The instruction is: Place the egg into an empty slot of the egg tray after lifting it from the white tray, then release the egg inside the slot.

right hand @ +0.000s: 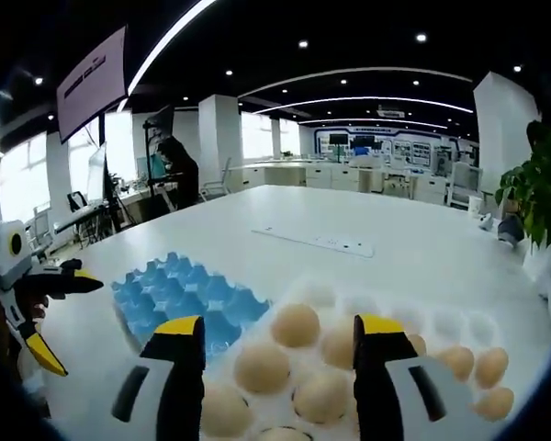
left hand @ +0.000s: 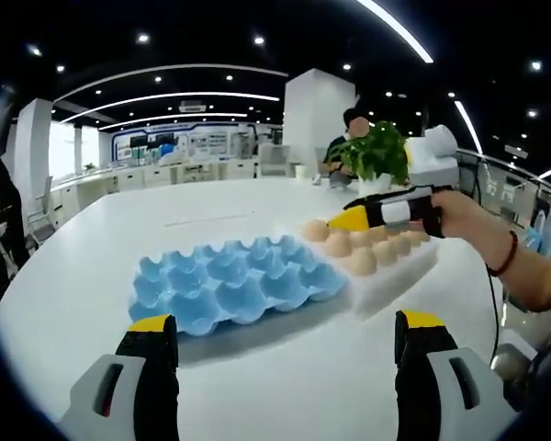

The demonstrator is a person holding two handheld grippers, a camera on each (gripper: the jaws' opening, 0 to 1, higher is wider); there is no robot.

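Right gripper (right hand: 280, 354) above white tray (right hand: 459, 323) eggs

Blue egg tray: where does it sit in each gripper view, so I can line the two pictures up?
Left gripper view: the blue egg tray lies centre-left on the white table, above the left gripper, its slots empty.
Right gripper view: it is at lower left, partly behind the right gripper, whose jaws stand open.
Shared landmark: the white tray of eggs, right beside the blue one.
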